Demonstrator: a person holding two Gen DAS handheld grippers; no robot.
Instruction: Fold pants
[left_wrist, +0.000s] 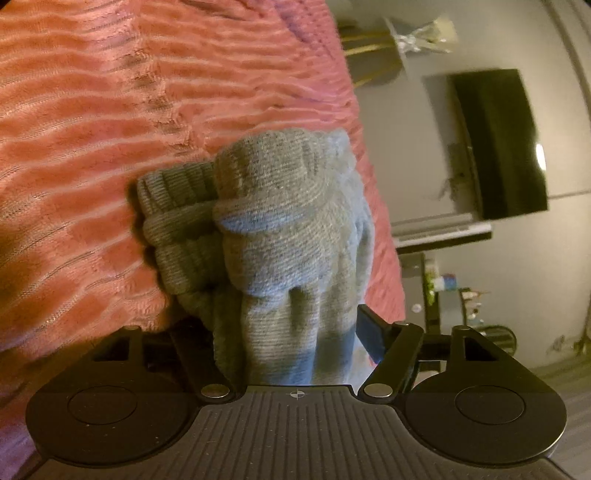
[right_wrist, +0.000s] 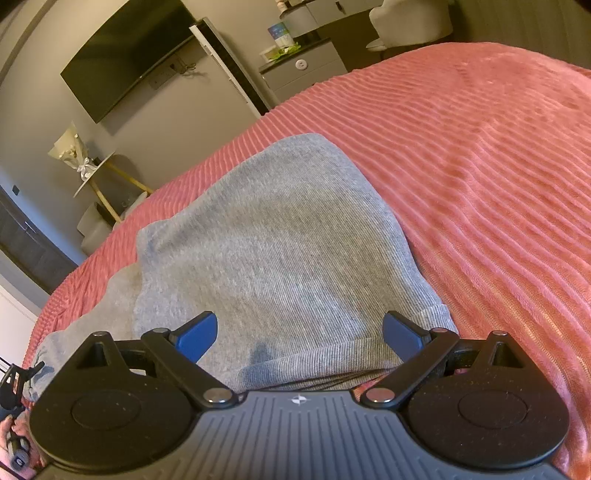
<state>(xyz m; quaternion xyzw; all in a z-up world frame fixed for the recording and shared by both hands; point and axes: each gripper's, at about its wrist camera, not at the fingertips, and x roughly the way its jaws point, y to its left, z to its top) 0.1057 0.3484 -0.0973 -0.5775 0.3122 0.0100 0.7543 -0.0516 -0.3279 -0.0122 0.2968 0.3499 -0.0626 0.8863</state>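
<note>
Nearest the lens in the left wrist view, a bunched wad of the grey pants (left_wrist: 291, 236) fills the left claw (left_wrist: 295, 332), whose fingers are clamped on the cloth, ribbed cuff or waistband bulging to the left. Nearest in the right wrist view, the right claw (right_wrist: 299, 336) hovers with its blue fingers (right_wrist: 197, 338) spread wide over a ribbed hem, gripping nothing.

Beyond it the pants lie on the bed (right_wrist: 498, 166), partly folded on the pink ribbed blanket. Their long axis runs away from the right camera toward the foot of the bed, tapering at the far end.

Risk, as I judge it: the left grip holds a thick bundle, so layers could slip out unevenly or drag the flat stack askew when lifted. Farther off, a dark television (right_wrist: 125, 51) hangs on the wall.
</note>
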